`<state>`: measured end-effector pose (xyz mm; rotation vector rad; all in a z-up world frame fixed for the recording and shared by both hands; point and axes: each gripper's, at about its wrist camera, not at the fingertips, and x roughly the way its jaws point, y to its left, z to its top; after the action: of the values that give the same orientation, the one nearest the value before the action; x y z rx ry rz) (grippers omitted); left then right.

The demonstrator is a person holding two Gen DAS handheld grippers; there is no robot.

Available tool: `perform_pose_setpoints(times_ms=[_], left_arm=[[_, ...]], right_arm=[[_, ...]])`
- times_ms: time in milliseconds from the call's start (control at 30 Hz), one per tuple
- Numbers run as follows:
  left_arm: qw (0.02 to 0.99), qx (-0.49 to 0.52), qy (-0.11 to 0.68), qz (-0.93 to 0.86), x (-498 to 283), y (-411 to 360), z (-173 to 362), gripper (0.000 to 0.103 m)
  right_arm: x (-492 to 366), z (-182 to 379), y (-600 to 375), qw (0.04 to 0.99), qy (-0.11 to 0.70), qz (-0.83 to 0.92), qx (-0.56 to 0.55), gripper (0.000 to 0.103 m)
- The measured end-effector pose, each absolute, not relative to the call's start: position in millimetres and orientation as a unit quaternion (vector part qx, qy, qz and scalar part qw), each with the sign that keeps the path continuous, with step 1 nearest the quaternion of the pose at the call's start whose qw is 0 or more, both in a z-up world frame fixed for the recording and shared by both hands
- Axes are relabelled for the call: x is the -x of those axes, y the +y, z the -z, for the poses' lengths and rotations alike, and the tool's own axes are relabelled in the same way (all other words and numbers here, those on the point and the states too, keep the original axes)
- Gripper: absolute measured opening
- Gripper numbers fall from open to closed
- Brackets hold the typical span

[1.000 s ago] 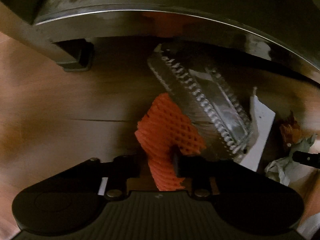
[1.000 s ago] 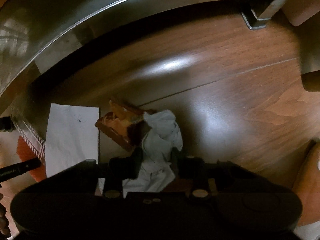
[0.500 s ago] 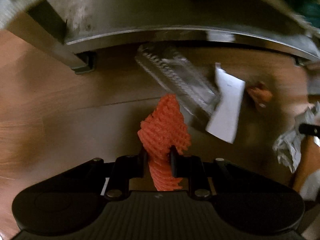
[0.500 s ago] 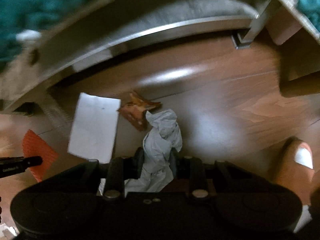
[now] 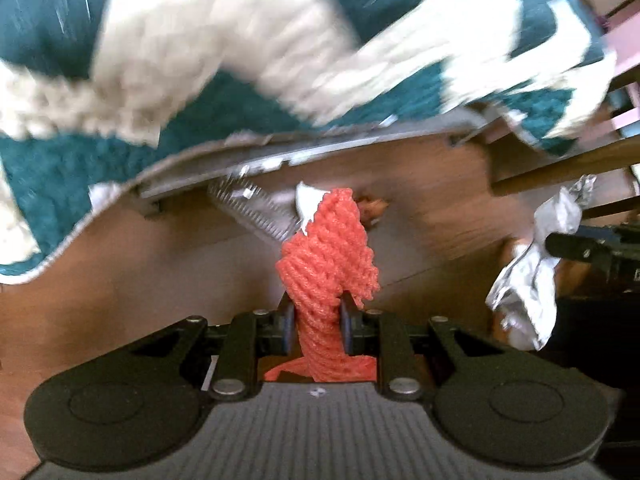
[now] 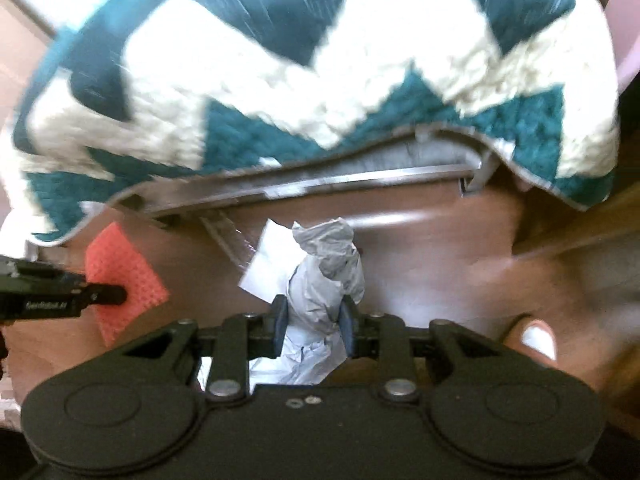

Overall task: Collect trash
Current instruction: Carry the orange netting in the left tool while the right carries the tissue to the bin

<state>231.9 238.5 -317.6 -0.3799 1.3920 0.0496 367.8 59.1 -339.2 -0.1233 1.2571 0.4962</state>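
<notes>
My left gripper (image 5: 316,316) is shut on an orange foam net (image 5: 328,260) and holds it above the wooden floor. The net also shows at the left of the right wrist view (image 6: 120,276). My right gripper (image 6: 314,320) is shut on a crumpled white paper wad (image 6: 326,264), also lifted; the wad shows at the right of the left wrist view (image 5: 528,272). On the floor under the bed edge lie a clear ridged plastic tray (image 5: 256,208), a flat white paper sheet (image 6: 272,260) and a brown wrapper (image 5: 372,206).
A bed with a teal and white zigzag blanket (image 6: 320,72) fills the upper part of both views, with its metal frame rail (image 6: 360,180) and a leg (image 6: 476,180) above the wooden floor (image 6: 440,260). A person's foot (image 6: 532,336) is at the lower right.
Both grippers have risen and pulled back from under the bed, each carrying its piece. The floor trash now looks smaller and farther, and the blanket has come into view.
</notes>
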Motion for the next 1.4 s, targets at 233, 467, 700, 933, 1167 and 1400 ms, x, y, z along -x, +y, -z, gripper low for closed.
perform_pose_setpoints(times_ms=[233,467,700,933,1167,1400], left_arm=[[0.793,0.156,0.589,-0.004,-219.5,198.9,220.1,0.022],[0.838,0.116,0.533,0.029,-211.7,138.7,120.2,0.022],[0.888,0.072,0.449,0.063,-212.0,70.8,24.1,0.022],[0.92,0.035,0.378,0.096,-225.0,2.7,-51.7,0.022],[0.935,0.002,0.325,0.145,-248.7,-72.6,-112.1,0.022],[0.939,-0.028,0.291,0.179,-281.2,-138.8,-148.2,0.022]], right_arm=[[-332.9,235.8,35.4,0.807,0.522,-0.266,0.069,0.027],[-293.9,142.0,-4.9,0.841,0.46,-0.279,0.068,0.027],[-262.7,51.5,-68.0,0.874,0.393,-0.28,0.061,0.027],[-246.7,-18.1,-129.3,0.902,0.336,-0.266,0.059,0.027],[-246.2,-67.3,-185.8,0.927,0.291,-0.227,0.068,0.027],[-259.4,-100.5,-243.3,0.946,0.265,-0.176,0.06,0.027]])
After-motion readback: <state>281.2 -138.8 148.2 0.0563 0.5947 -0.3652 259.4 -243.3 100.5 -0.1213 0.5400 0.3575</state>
